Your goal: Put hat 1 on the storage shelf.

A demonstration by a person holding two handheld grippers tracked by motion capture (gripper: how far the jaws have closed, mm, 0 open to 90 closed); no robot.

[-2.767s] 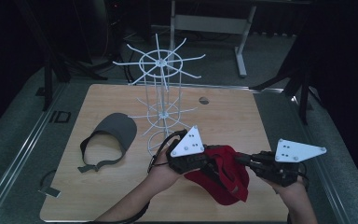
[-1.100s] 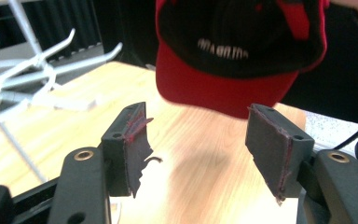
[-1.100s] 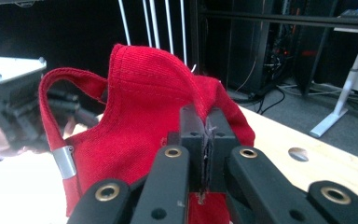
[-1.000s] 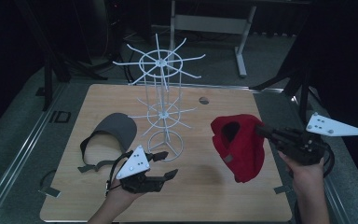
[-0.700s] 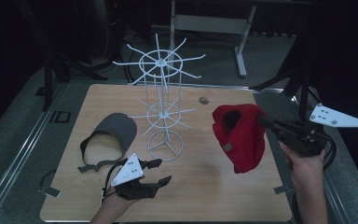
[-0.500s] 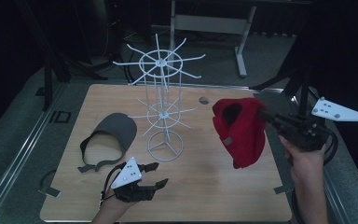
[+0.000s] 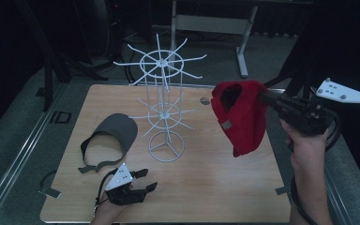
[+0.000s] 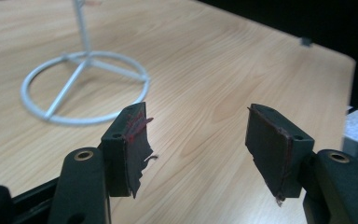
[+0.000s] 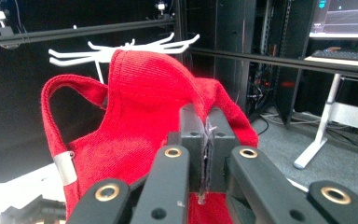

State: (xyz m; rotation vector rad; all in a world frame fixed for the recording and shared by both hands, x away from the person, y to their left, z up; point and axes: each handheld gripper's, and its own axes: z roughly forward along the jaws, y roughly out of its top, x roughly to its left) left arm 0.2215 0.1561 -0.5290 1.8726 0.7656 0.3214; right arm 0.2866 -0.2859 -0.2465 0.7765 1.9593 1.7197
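Note:
A red cap (image 7: pixel 240 115) hangs in the air at the table's right side, with my right gripper (image 7: pixel 264 97) shut on its top edge. In the right gripper view the two pads (image 9: pixel 206 140) pinch the red cap (image 9: pixel 135 140) and the white rack's upper arms (image 9: pixel 121 46) show beyond it. The white wire rack (image 7: pixel 164 101) stands mid-table on a ring base (image 8: pixel 81 86). My left gripper (image 7: pixel 145 180) rests low near the front left edge, jaws open and nothing between its pads (image 8: pixel 130 144). A grey visor (image 7: pixel 110 138) lies left of the rack.
The wooden table (image 7: pixel 215 187) has bare surface at front centre. A small round object (image 7: pixel 205 100) lies near the back, by the cap. Dark equipment racks and a white desk leg (image 9: pixel 321 130) stand beyond the table.
My right gripper has lifted the red cap higher and a little toward the rack. My left gripper has dropped to the tabletop at the front left, jaws unchanged.

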